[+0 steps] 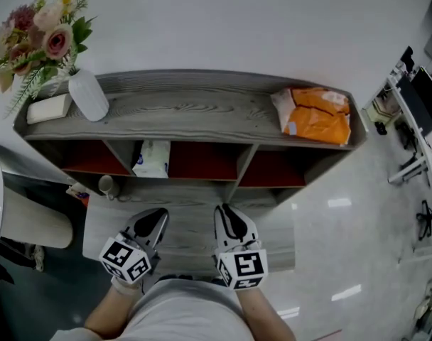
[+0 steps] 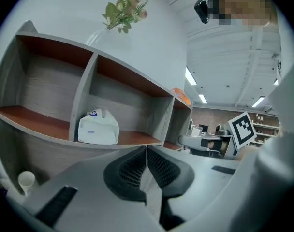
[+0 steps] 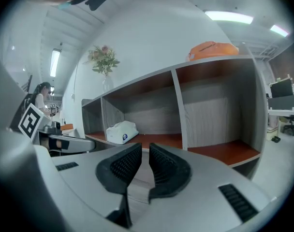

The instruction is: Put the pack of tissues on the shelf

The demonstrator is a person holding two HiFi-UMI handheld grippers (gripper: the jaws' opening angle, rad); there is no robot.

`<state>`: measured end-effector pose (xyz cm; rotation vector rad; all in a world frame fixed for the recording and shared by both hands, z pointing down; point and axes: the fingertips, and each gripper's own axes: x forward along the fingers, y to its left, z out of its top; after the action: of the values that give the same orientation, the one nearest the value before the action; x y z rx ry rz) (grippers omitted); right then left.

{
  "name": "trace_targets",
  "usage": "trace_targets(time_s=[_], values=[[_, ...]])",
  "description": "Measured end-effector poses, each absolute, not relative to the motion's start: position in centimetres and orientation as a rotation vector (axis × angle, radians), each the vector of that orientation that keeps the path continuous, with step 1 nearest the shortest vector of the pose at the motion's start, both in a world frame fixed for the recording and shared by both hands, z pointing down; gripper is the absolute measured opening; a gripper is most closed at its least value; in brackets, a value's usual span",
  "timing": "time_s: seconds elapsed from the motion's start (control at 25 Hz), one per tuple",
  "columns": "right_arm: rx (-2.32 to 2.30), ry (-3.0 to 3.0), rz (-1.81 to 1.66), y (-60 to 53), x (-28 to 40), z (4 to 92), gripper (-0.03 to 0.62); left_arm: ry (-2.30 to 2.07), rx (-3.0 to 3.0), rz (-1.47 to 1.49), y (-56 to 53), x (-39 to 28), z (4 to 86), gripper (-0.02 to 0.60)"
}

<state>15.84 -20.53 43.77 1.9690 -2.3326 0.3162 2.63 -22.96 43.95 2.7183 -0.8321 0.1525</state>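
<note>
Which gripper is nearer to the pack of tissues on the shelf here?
Left. The left gripper is almost straight in front of the pack of tissues, which lies in the middle compartment. The right gripper is level with the left one, but off to the pack's right.

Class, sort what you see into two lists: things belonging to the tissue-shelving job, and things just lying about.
Job: tissues, shelf, left hand-held gripper, right hand-held gripper.
Lying about: vase, flowers, orange bag, white box, cup.
</note>
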Motion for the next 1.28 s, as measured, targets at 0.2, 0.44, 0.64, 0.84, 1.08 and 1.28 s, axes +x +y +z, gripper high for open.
trace_targets(time_s=[0.2, 0.44, 0.64, 0.84, 1.08, 1.28], values=[[1.977, -2.322, 0.363, -19.3, 16.0, 44.8, 0.055, -0.802, 2.719, 0.169, -22.8, 3.3, 44.4, 0.025], [1.951, -2.334, 0.395, -18.7, 15.7, 45.8, 0.055, -0.797, 2.709, 0.182, -22.5, 3.5, 45.0, 0.025], [1.943, -2.353, 0.392, -18.8, 15.6, 45.8, 0.055, -0.799, 2.707, 0.189, -22.2, 3.6, 45.3, 0.025], [1.925, -2.352, 0.369, -18.8, 15.4, 45.8, 0.051, -0.813, 2.702, 0.189, -22.1, 3.4, 45.4, 0.025], [1.917, -2.361, 0.374, -18.9, 15.1, 45.9, 0.049, -0.826, 2.698, 0.185, -22.1, 3.1, 45.5, 0.025], [1.912, -2.363, 0.378, -18.8, 14.9, 46.1, 0.049, -0.840, 2.694, 0.186, -22.1, 2.9, 45.4, 0.025]])
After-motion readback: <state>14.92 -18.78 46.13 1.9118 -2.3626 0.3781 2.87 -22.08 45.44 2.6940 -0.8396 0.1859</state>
